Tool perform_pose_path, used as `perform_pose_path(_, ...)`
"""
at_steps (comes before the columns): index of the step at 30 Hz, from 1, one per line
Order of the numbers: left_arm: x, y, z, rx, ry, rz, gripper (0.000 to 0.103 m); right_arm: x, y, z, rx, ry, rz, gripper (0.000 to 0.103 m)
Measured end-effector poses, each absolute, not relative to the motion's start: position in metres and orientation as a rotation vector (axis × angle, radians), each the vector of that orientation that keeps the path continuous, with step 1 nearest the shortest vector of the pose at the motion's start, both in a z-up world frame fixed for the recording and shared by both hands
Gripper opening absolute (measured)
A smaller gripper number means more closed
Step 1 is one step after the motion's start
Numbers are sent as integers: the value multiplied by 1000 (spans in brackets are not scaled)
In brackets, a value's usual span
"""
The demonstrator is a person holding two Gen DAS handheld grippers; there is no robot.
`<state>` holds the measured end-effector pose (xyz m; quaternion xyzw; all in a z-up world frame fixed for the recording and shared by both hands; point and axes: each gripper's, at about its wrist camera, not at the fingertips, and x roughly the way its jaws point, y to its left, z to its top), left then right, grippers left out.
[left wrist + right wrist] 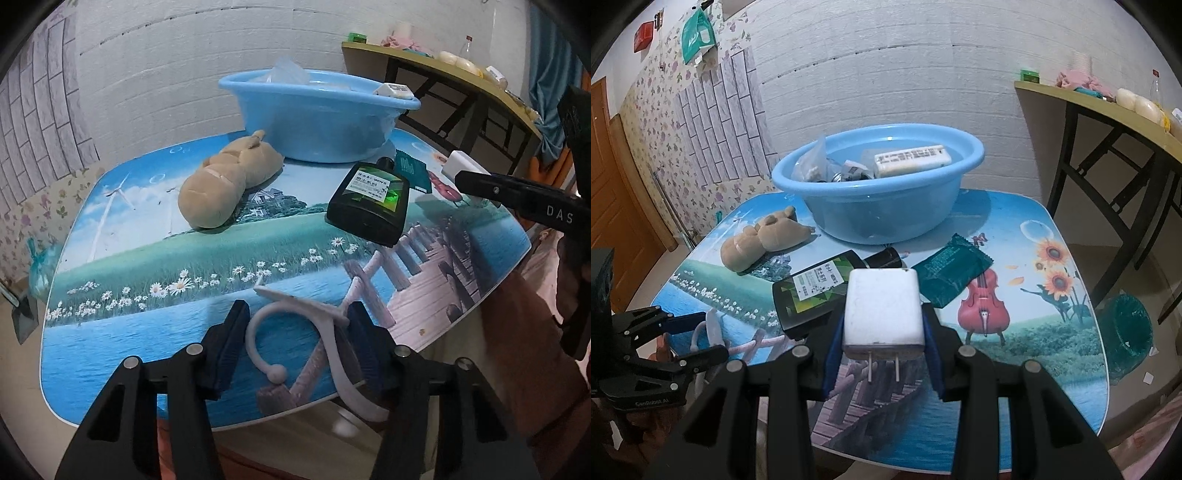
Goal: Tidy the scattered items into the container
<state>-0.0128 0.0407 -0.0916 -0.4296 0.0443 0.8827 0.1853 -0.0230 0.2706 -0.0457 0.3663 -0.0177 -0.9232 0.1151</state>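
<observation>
Closing your left gripper (295, 332) on the white hook (325, 332) at the table's (129, 332) near edge, you've got the hook between the jaws but I can't tell if the pads bite yet, so seat it squarely before lifting toward the blue basin (317, 110) far ahead. Your right gripper (882, 332) is clamped on the white charger (882, 306), prongs facing you. Only the right view shows inside the basin; only the left shows the hook's curl.
</observation>
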Motion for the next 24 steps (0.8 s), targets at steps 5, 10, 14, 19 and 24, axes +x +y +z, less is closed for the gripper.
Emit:
perform_pose_path(5, -15, 37, -83, -1196, 91, 2532, 54, -21, 271, -42, 1052, -57, -2702, 38)
perform_pose_path(10, -19, 38, -56, -1118, 61, 2573, 54, -21, 270, -38, 1038, -62, -2697, 38)
perform_pose_path(14, -25, 41, -30, -1042, 64, 2604, 54, -22, 268, -27, 993, -58, -2699, 38)
perform_pose_path(19, -38, 45, -5, -977, 49, 2636, 54, -28, 265, -8, 922, -57, -2700, 38)
perform_pose_path(24, -55, 52, 14, -925, 37, 2645, 54, -42, 263, 7, 862, -60, -2695, 38)
